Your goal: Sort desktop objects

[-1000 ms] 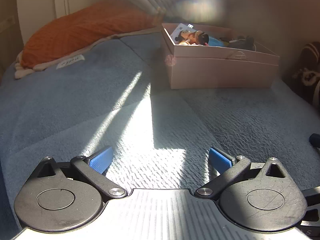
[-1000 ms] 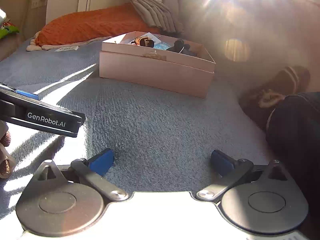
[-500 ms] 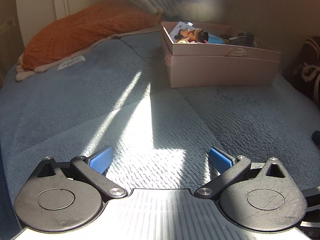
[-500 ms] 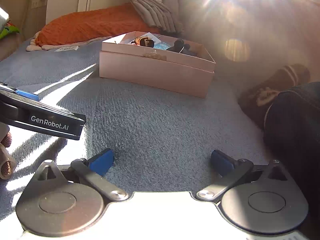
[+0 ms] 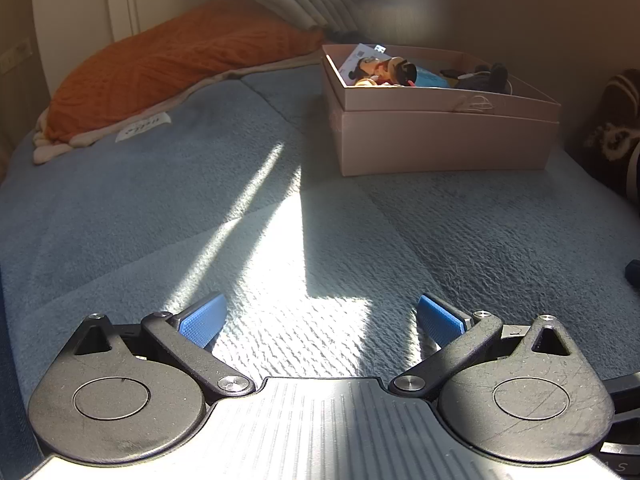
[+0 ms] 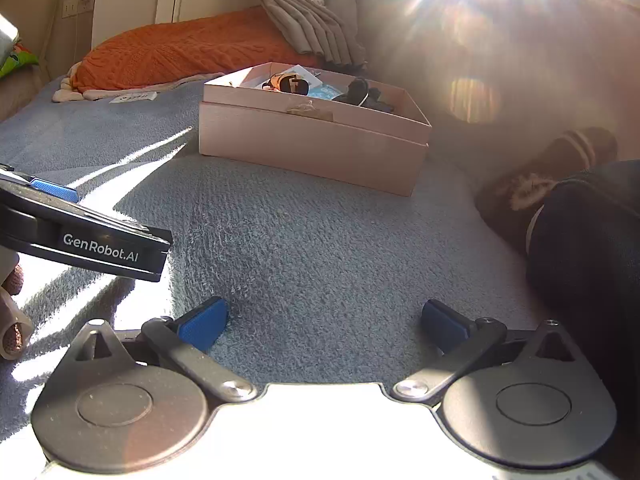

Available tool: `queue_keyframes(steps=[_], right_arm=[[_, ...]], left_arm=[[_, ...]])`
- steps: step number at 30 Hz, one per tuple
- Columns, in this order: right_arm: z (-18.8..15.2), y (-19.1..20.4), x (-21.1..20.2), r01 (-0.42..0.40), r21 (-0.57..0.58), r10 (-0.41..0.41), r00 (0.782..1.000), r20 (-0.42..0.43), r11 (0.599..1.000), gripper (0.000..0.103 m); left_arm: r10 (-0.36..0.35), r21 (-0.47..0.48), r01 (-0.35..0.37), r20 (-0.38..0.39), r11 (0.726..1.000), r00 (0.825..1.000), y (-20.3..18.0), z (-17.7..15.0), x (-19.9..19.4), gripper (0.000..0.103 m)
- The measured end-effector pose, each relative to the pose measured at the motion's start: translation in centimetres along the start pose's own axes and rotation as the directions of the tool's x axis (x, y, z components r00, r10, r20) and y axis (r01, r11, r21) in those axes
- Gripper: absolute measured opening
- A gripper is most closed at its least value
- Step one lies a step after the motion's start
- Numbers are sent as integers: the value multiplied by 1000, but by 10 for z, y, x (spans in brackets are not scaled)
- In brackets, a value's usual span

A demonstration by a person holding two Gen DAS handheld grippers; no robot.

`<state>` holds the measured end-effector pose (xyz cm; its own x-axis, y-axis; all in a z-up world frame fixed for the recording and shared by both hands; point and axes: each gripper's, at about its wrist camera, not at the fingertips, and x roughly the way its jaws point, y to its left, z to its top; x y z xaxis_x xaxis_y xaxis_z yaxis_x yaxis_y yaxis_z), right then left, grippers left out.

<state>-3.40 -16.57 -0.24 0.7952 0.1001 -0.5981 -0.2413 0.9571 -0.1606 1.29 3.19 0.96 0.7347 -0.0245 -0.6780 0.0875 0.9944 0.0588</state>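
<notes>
Two grippers hang low over a blue blanket [image 5: 168, 216] that fills most of both views, a bright patch of sun crossing its lower centre; an orange pillow [image 5: 168, 68] lies along the upper left of the frame, against the pale wall; a pink box [image 5: 444, 140] stands on the blanket in the upper right of the left view and at upper centre of the right view [image 6: 312, 144], lid off, with a doll [image 5: 384, 70], a blue card and a dark bundle with a white cord inside it; a dark trouser leg [image 6: 588, 240] and a brown striped slipper [image 6: 560, 168] sit at the right edge; the left gripper [image 5: 320, 320] is released, its blue pads wide apart and nothing between them; the right gripper [image 6: 322, 326] is likewise spread and empty; the left tool's black side enters the right view at middle left.
</notes>
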Motion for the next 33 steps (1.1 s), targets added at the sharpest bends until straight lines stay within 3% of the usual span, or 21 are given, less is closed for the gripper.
queue_keyframes(steps=[33], right_arm=[[0, -2, 1, -3, -1, 3, 1000, 0, 1000, 103]], left_arm=[[4, -1, -4, 3, 1000, 1000, -1, -1, -1, 103]])
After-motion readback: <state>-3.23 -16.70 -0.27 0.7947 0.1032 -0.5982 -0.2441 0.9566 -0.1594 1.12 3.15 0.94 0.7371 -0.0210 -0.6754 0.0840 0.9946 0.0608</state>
